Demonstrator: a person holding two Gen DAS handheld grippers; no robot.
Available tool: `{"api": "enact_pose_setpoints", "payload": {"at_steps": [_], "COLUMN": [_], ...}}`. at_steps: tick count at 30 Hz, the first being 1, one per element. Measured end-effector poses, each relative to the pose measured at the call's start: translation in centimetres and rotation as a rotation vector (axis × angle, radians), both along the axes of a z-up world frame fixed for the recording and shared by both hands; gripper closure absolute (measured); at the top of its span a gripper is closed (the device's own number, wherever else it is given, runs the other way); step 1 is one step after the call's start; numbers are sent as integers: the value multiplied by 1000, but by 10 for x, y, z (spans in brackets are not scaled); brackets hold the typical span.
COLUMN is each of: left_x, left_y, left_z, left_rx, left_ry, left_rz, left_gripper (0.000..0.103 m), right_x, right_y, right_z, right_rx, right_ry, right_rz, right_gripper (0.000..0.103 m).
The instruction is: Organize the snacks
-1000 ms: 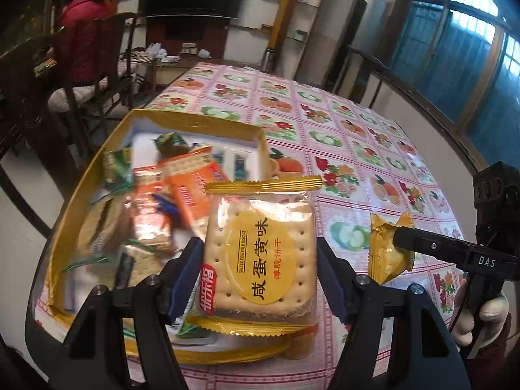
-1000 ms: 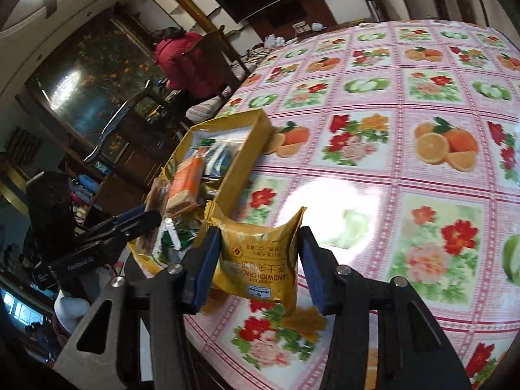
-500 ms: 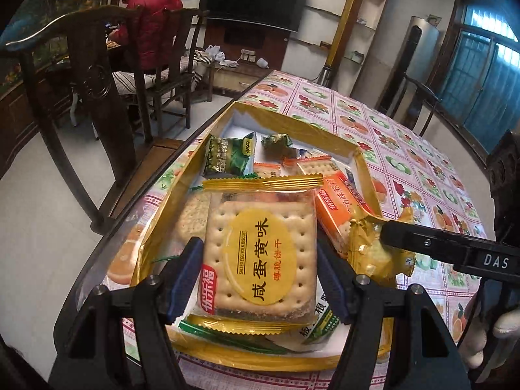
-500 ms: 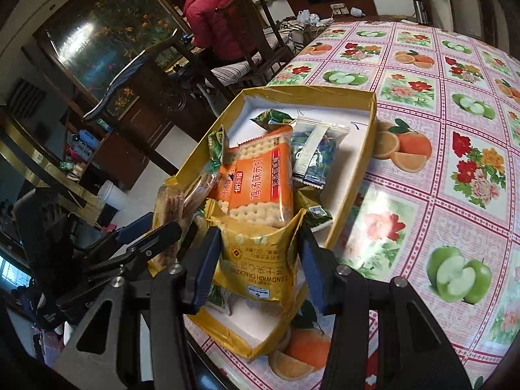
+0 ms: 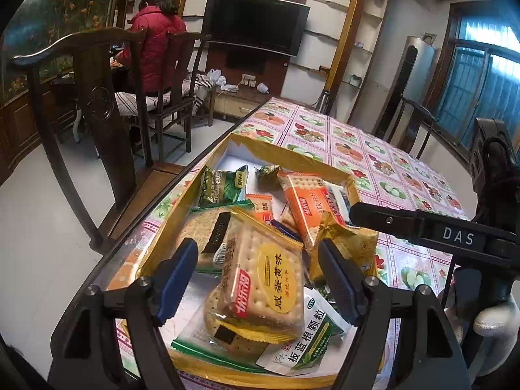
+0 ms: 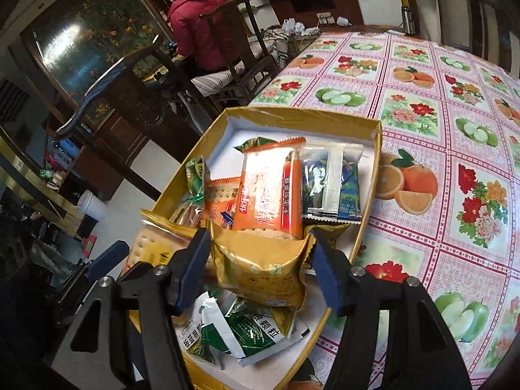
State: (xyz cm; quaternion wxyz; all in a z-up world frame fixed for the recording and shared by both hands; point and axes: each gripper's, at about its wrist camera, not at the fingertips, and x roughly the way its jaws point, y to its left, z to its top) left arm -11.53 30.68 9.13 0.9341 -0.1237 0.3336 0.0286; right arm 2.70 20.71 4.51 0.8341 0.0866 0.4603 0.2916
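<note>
Both packets lie inside the gold box (image 5: pixel 169 224): the cracker packet (image 5: pixel 260 279) tilted between the opening left gripper (image 5: pixel 258 279), the gold packet (image 6: pixel 260 269) between the opening right gripper (image 6: pixel 258 269), neither pressed.

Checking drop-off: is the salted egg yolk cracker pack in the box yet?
In: the cracker pack lies tilted on other snacks inside the yellow box.

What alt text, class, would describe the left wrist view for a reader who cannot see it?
The left gripper, its jaws opening, straddles a yellow cracker packet lying tilted on other snacks in a gold box on a fruit-patterned tablecloth. The right gripper's finger reaches in beside a gold packet.
</note>
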Motion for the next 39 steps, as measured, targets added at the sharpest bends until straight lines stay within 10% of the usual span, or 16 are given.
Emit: {"api": "enact_pose_setpoints", "payload": {"at_steps": [9, 17, 29, 39], "left_x": [-23, -47, -43, -42], "left_y": [-37, -73, -39, -43], "left_z": [29, 36, 37, 27], "left_rx": [239, 578, 257, 241], "left_ry": [-91, -138, -55, -29], "left_rz": [119, 458, 282, 273], "left_gripper": [22, 20, 20, 20], "right_x": [-50, -84, -116, -125], "right_y": [-40, -57, -34, -11], "right_z": [22, 4, -2, -9], "right_rx": [-25, -139, -245, -314], "right_ry": [-166, -203, -289, -317], "right_rz": [-93, -160, -105, -47], "right_gripper": [31, 30, 25, 23]}}
